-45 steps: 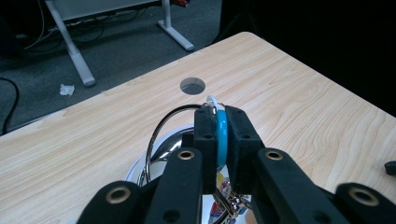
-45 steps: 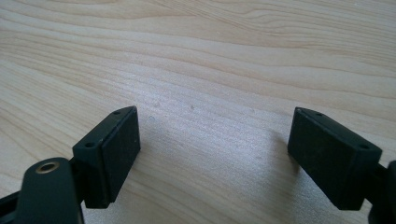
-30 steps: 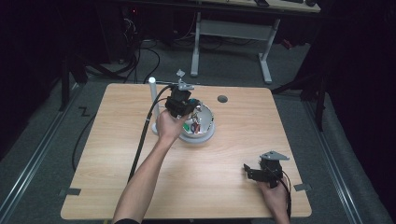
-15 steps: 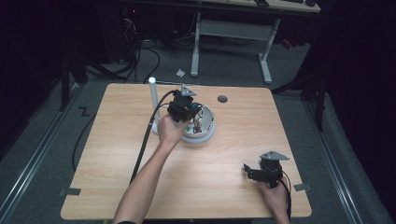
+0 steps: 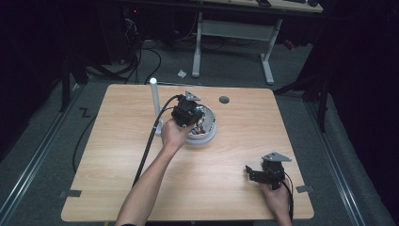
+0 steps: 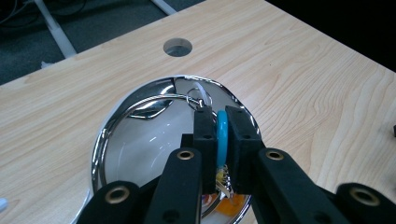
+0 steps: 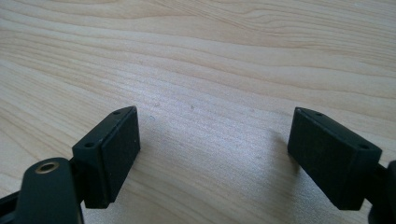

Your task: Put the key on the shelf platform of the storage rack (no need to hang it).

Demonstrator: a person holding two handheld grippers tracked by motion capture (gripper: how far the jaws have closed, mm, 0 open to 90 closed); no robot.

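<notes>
A shiny metal bowl [image 5: 209, 134] [image 6: 140, 140] stands at the middle rear of the wooden table [image 5: 117, 155]. My left gripper [image 5: 198, 117] [image 6: 222, 128] is held over it, pointing down into it. It is shut on a thin blue piece [image 6: 222, 135], seen edge-on between the jaws. A wire key ring [image 6: 198, 97] shows just beyond the jaw tips, and something orange [image 6: 232, 201] lies below them in the bowl. My right gripper [image 5: 254, 173] [image 7: 215, 121] rests low over bare wood near the front right, open with nothing between its fingers.
A white upright post [image 5: 153, 96] stands just left of the bowl. A round cable hole [image 5: 224, 99] [image 6: 177, 47] lies in the tabletop behind the bowl. The left gripper's black cable [image 5: 146, 150] trails along the forearm to the front edge.
My left gripper has come down and slightly nearer, from above the bowl's rear rim to right over the bowl. The right gripper has not moved.
</notes>
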